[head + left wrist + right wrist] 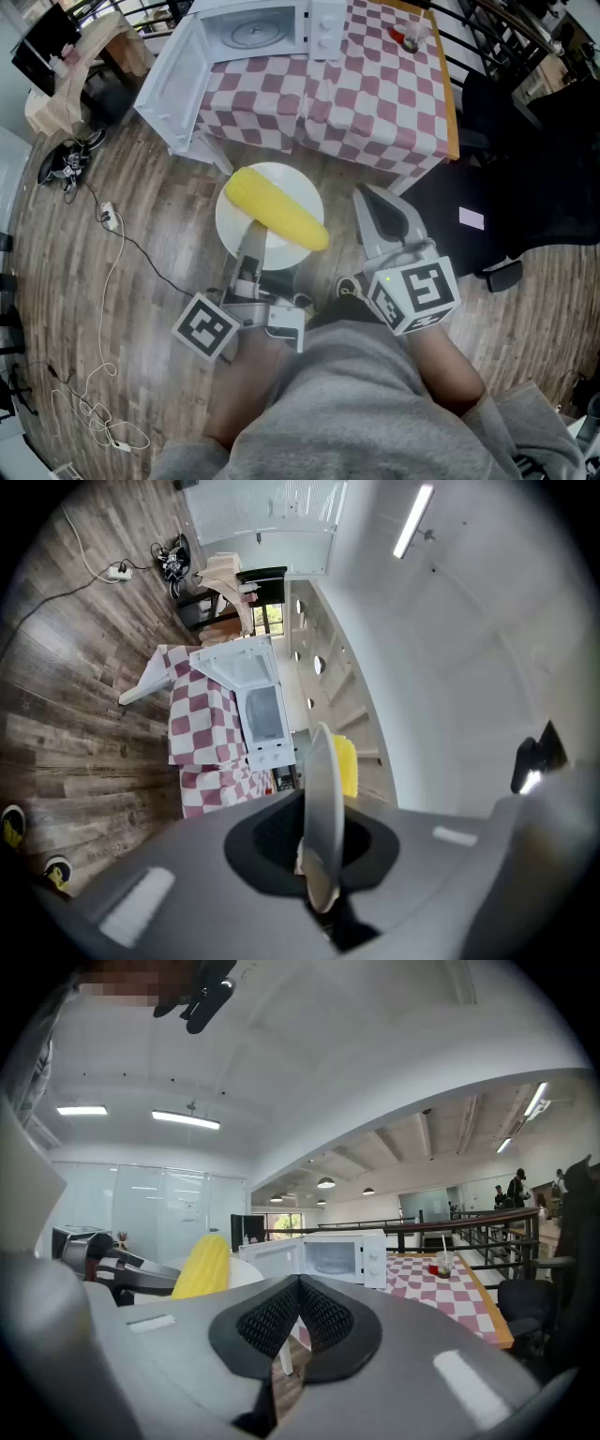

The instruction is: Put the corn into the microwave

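Observation:
A yellow corn cob (277,210) lies on a white plate (242,232). My left gripper (251,246) is shut on the plate's near rim and holds it in the air in front of the table. In the left gripper view the plate (324,808) stands edge-on between the jaws, with the corn (348,765) behind it. The white microwave (258,30) stands on the checked table, its door (174,82) swung open to the left. My right gripper (371,201) is shut and empty, just right of the plate. Its view shows the corn (201,1267) at the left and the microwave (336,1258) ahead.
The table (375,94) has a pink and white checked cloth, and a small cup with something red (410,37) stands at its far right. Cables and a power strip (109,217) lie on the wooden floor at the left. A black chair (525,187) stands at the right.

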The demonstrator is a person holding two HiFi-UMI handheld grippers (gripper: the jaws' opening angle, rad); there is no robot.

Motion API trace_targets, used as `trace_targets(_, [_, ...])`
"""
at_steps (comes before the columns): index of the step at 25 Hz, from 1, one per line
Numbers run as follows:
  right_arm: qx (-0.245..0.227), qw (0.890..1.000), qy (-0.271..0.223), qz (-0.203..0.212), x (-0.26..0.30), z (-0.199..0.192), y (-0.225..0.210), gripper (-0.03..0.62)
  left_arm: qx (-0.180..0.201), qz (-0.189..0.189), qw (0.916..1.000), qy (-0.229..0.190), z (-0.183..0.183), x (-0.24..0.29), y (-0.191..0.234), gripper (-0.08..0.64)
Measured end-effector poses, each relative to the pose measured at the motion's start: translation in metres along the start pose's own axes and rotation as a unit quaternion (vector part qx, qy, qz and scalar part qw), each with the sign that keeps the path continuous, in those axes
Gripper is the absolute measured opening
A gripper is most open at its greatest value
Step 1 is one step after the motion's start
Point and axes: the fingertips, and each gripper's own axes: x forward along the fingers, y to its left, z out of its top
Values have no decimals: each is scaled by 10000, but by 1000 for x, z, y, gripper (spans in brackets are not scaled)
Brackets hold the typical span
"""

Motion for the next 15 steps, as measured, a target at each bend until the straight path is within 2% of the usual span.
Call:
trace_targets(8, [230, 9996, -134, -84, 5, 12, -13, -2, -122, 148, 9998, -40, -2, 6, 7, 15])
trace_targets(15, [499, 9981, -257, -238, 9, 15, -13, 0, -289, 86, 9995, -112, -7, 12, 7, 15])
